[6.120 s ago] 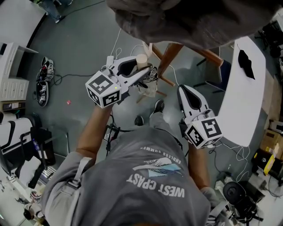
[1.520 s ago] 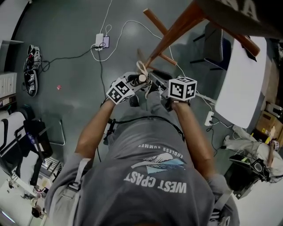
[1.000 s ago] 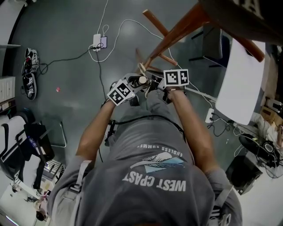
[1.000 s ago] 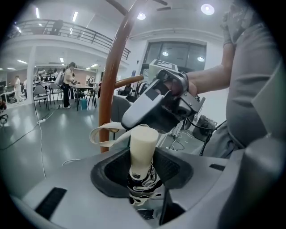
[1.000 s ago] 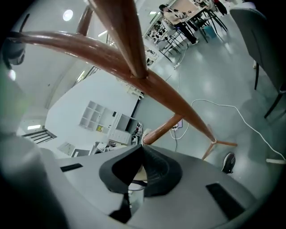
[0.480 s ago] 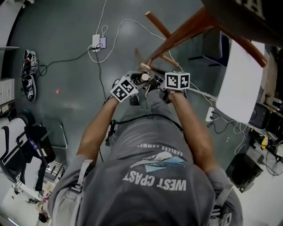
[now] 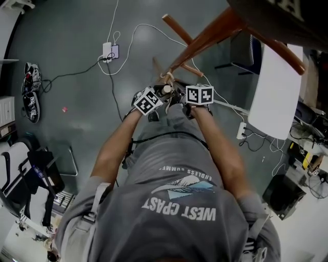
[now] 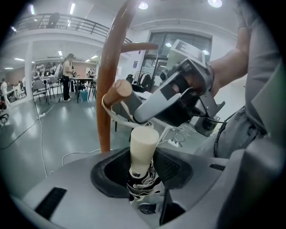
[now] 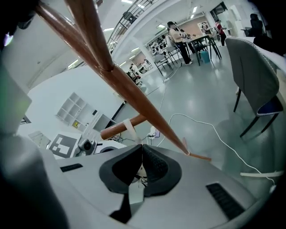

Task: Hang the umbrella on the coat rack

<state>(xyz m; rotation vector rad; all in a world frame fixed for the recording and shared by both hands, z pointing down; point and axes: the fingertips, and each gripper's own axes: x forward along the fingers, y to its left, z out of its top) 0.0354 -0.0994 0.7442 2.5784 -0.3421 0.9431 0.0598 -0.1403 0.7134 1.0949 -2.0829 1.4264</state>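
**Umbrella strap on the rack's peg**

My left gripper (image 8: pixel 142 173) is clenched on the umbrella (image 8: pixel 143 145), with the cream handle pointing up. My right gripper (image 9: pixel 142 167) pinches the umbrella's strap (image 9: pixel 129 126), which loops round a wooden peg (image 9: pixel 111 131) of the coat rack (image 9: pixel 129 87). The rack's slanted pole crosses just beyond. Farther off, a cable (image 9: pixel 210 129) lies on the floor beside a grey chair (image 9: pixel 252 76).

1. A glossy grey floor (image 7: pixel 72 128) fills the head view, with a power strip (image 7: pixel 110 50) lying at 11 o'clock.
2. Shoes (image 7: pixel 28 77) sit at 9 o'clock and a white table (image 7: pixel 274 92) at 3 o'clock.
3. In the left gripper view, ceiling lights (image 8: pixel 143 5) glow at 12 o'clock and a railed balcony (image 8: pixel 67 22) runs at 11 o'clock.
4. In the right gripper view, a grey chair (image 9: pixel 252 71) stands at 3 o'clock and white shelving (image 9: pixel 71 109) at 9 o'clock.
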